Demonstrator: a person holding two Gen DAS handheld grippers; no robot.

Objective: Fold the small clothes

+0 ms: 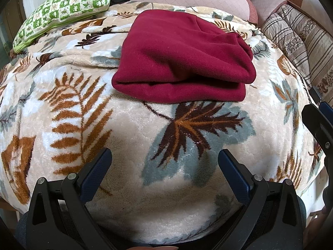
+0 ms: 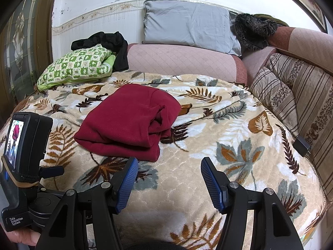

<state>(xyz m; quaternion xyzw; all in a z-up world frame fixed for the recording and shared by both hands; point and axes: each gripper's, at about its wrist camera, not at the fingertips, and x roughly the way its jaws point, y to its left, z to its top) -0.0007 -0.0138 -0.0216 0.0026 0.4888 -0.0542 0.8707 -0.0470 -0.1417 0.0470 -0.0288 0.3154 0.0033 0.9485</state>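
My left gripper [image 1: 164, 162] low in frame, fingers wide apart, empty. My right gripper [image 2: 169, 171] same, holding nothing. Red cloth [image 1: 183, 58] folded, center frame, on leafy blanket [image 1: 129, 137].

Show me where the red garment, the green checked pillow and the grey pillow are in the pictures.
red garment [image 1: 179, 58]: left wrist view, middle of its top folded layer.
green checked pillow [image 2: 77, 66]: right wrist view, centre of its patterned face.
grey pillow [image 2: 187, 25]: right wrist view, middle of its front.
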